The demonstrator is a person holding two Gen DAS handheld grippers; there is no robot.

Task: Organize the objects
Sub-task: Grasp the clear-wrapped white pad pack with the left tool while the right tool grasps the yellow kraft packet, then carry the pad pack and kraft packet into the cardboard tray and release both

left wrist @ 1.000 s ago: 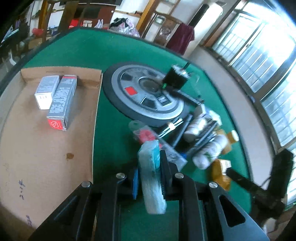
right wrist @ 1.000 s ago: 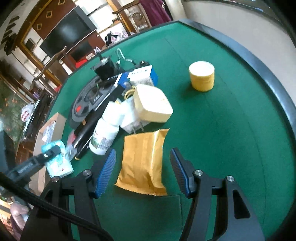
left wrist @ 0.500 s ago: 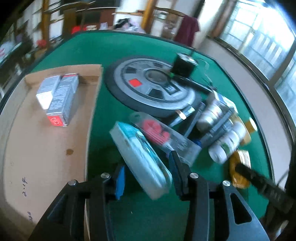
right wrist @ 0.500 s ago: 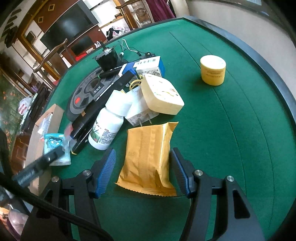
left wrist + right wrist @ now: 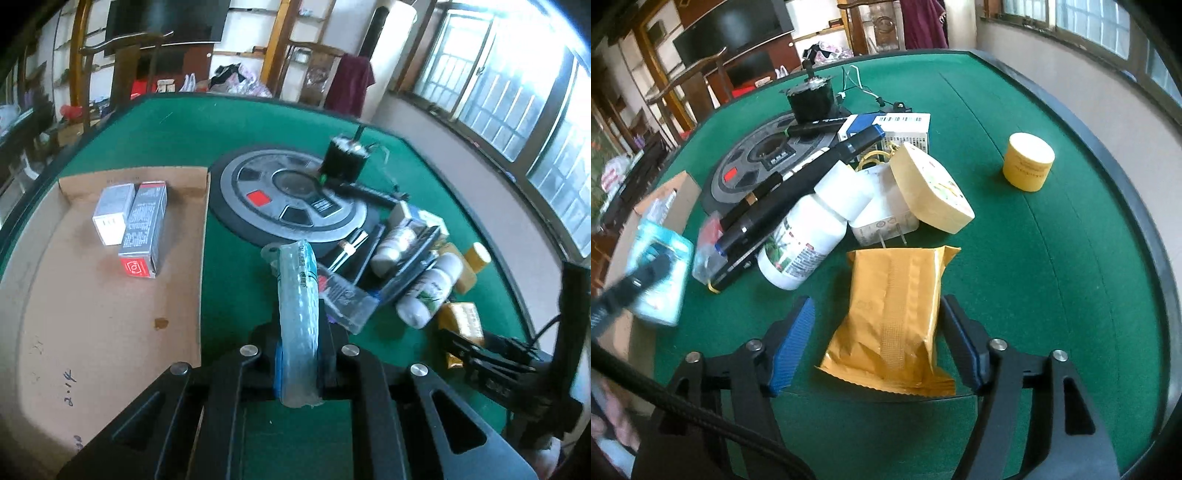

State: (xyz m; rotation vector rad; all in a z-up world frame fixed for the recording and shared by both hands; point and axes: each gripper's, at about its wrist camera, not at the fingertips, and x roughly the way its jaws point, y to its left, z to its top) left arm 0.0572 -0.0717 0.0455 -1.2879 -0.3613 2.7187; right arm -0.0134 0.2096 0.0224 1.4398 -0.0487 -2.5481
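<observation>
My left gripper (image 5: 299,354) is shut on a light blue tissue pack (image 5: 298,302) and holds it edge-up above the green table, just right of the cardboard tray (image 5: 92,314). The pack also shows in the right wrist view (image 5: 659,273), blurred. My right gripper (image 5: 875,339) is open, its blue pads on either side of a gold foil packet (image 5: 897,314) that lies on the felt. The packet also shows in the left wrist view (image 5: 461,325).
The tray holds a white box (image 5: 112,214) and a grey box (image 5: 144,229). A weight plate (image 5: 288,199) with a black motor (image 5: 343,158) lies mid-table. A pile of bottles (image 5: 805,240), pens, a plug and boxes lies beside it. A yellow jar (image 5: 1028,162) stands apart at right.
The left gripper has turned the tissue pack from tilted to edge-up and lifted it. The right gripper has closed in on the gold packet, still open.
</observation>
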